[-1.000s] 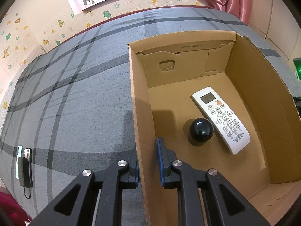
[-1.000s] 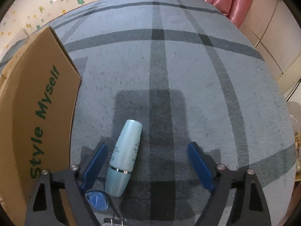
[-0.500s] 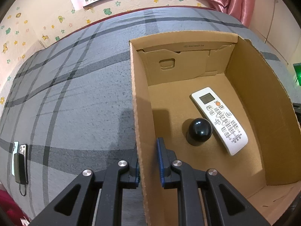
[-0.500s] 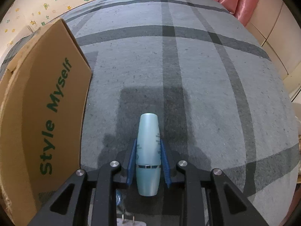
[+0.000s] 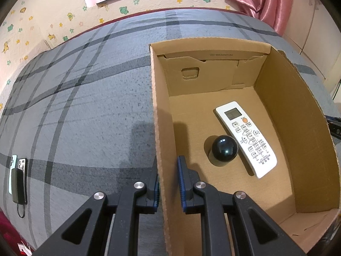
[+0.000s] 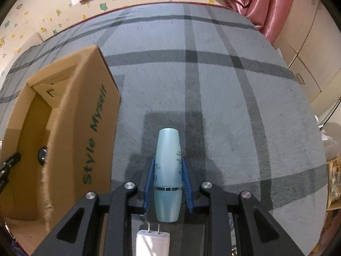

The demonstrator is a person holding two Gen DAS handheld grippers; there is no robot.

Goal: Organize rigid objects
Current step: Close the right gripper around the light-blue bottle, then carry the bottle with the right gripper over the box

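Matt brown corrugated cardboard box [image 5: 162, 115]; glossy black ball [image 5: 224, 148] w/ light glints; smooth white plastic remote [image 5: 245, 137]. Frosted pale-blue plastic bottle [image 6: 168, 175], thin silver band. Grey plaid cloth cover [image 6: 213, 98], fuzzy, matt. Pink satin curtain [image 6: 251, 2], shiny.
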